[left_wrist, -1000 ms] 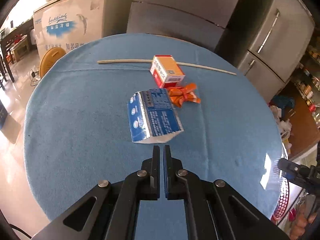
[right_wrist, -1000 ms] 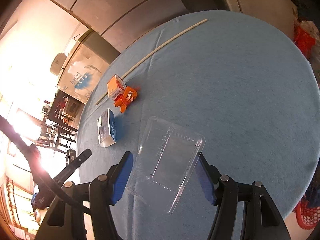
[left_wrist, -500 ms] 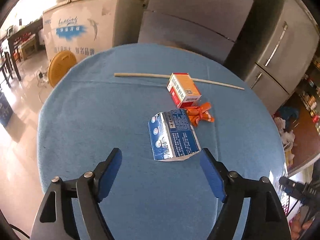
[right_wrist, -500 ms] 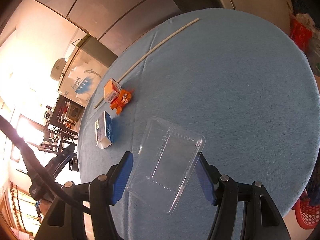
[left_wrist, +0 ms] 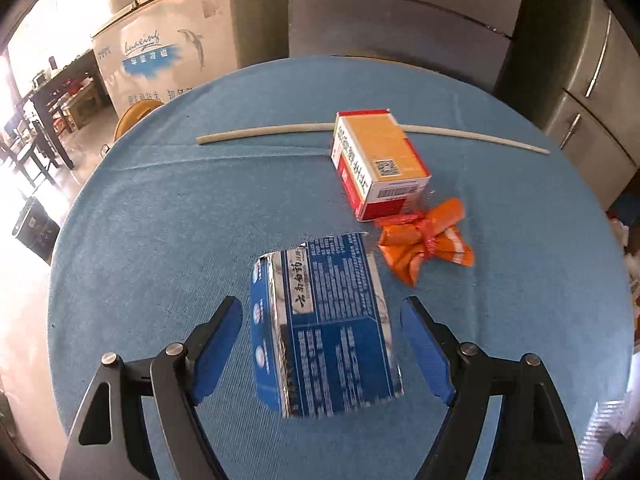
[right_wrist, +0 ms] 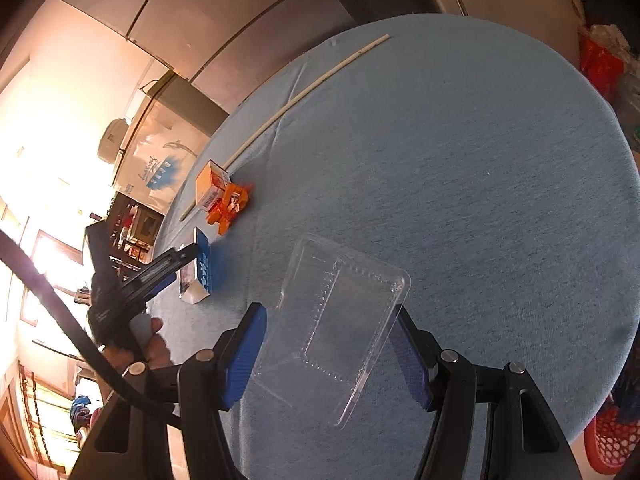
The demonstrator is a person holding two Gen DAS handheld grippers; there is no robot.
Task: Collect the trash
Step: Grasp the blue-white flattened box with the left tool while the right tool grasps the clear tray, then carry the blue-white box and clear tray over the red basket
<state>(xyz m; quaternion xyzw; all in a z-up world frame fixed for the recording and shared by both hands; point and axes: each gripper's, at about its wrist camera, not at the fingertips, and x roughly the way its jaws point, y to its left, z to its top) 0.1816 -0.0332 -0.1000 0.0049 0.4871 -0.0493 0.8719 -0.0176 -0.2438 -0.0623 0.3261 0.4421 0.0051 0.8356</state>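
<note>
A crushed blue carton (left_wrist: 324,328) lies on the round blue table (left_wrist: 160,216). My left gripper (left_wrist: 322,344) is open, its jaws on either side of the carton, not touching it. Behind lie an orange wrapper (left_wrist: 424,244), an orange-and-red box (left_wrist: 380,168) and a long pale stick (left_wrist: 264,134). In the right wrist view my right gripper (right_wrist: 328,354) is open around a clear plastic tray (right_wrist: 344,324) that lies on the table; the tray's edges reach both pads, and I cannot tell if they touch. The carton (right_wrist: 202,268), wrapper (right_wrist: 230,204) and box (right_wrist: 212,184) show at left.
A red mesh basket (right_wrist: 608,440) stands on the floor off the table's right edge. A chest freezer (left_wrist: 180,40) and steel refrigerators (left_wrist: 580,80) stand behind the table. The left gripper and the hand holding it (right_wrist: 132,292) are at the table's left edge.
My left gripper has opened from shut and moved forward, so its jaws now flank the blue carton. The right gripper and the clear tray have hardly moved.
</note>
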